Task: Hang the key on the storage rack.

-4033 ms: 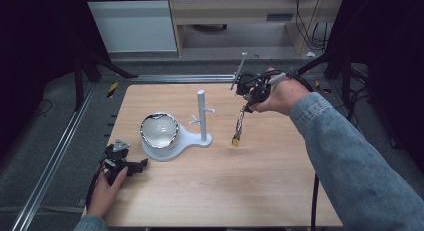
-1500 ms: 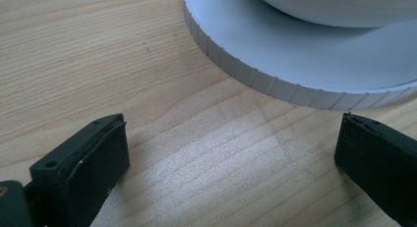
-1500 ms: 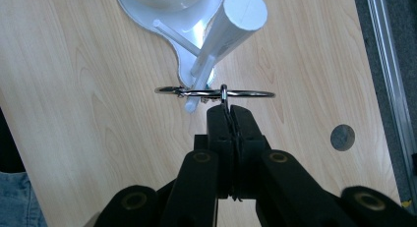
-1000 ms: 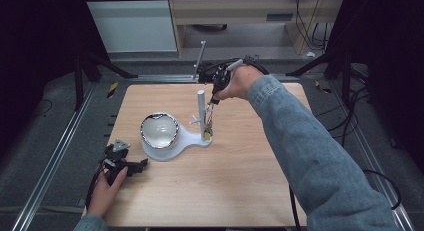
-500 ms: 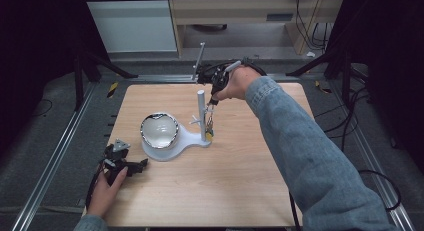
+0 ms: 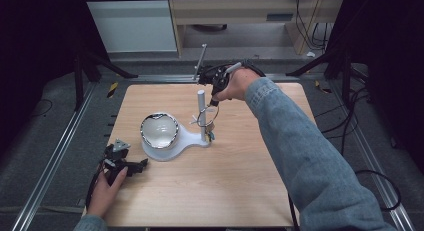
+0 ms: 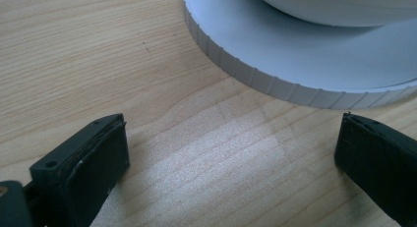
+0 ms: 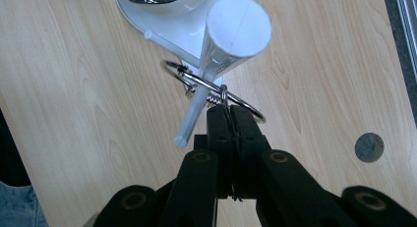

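**Right claw clamped on a wire ring at the stand's post**

The wooden bench (image 6: 240, 181) carries a white stand (image 6: 172, 147) with a shiny metal bowl (image 6: 159, 130) on its round base. Just ahead of the right claw (image 8: 227, 114) rises the stand's upright post (image 8: 231, 38), with a thin side peg (image 8: 194, 109) poking out to the claw's left. That claw's jaws are pinched together on a metal ring (image 8: 211, 89), which loops around the post and peg. The left claw (image 7: 231, 153) sits low on the bench, jaws wide apart with nothing between them, the stand's base right in front.
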`<act>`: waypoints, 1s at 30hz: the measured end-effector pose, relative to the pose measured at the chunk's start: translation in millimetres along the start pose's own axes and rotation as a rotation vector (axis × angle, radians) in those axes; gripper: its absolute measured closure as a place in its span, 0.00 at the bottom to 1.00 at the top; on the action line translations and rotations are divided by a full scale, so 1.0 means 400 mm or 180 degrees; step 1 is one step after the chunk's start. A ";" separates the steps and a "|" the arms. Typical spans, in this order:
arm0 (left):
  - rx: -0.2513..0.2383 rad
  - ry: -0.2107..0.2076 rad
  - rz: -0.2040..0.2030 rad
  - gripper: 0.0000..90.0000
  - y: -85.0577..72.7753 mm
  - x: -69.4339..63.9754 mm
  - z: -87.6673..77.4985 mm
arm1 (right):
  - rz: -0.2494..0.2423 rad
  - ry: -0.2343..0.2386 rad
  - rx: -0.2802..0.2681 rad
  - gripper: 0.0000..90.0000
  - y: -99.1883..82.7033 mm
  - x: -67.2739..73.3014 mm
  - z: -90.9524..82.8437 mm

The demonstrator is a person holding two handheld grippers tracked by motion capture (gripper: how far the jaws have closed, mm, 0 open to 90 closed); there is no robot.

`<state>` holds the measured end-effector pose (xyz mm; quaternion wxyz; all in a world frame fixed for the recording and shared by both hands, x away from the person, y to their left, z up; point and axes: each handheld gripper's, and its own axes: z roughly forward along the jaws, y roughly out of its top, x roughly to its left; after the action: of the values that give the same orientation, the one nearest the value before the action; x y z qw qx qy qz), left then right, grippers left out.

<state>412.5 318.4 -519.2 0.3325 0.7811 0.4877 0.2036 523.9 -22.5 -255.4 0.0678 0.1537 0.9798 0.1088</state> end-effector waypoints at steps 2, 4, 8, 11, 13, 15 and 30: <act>0.0000 -0.0001 0.0001 0.00 0.000 0.000 0.000 | 0.0028 0.0002 -0.0037 0.95 -0.001 -0.002 0.001; -0.0001 -0.0002 0.0001 0.00 0.000 0.000 0.000 | 0.0042 -0.0021 -0.0053 0.89 -0.003 -0.003 -0.001; -0.0006 -0.0004 0.0002 0.00 0.000 0.000 0.000 | 0.0071 -0.0061 -0.0106 0.88 -0.014 -0.006 -0.012; -0.0006 -0.0003 0.0001 0.00 0.000 0.000 0.000 | 0.0141 -0.0122 -0.0170 0.84 -0.031 -0.011 -0.021; -0.0006 -0.0003 0.0001 0.00 0.000 0.000 0.000 | 0.0184 -0.0165 -0.0213 0.79 -0.046 -0.014 -0.027; -0.0006 -0.0004 0.0001 0.00 0.000 0.000 0.000 | 0.0207 -0.0206 -0.0234 0.74 -0.058 -0.017 -0.030; -0.0004 -0.0002 0.0010 0.00 0.000 0.000 0.000 | 0.0593 -0.0572 -0.0701 0.23 -0.172 -0.034 0.046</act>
<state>412.5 318.6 -519.3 0.3329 0.7817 0.4862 0.2042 519.9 -87.1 -288.0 0.1612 0.2446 0.9334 0.2071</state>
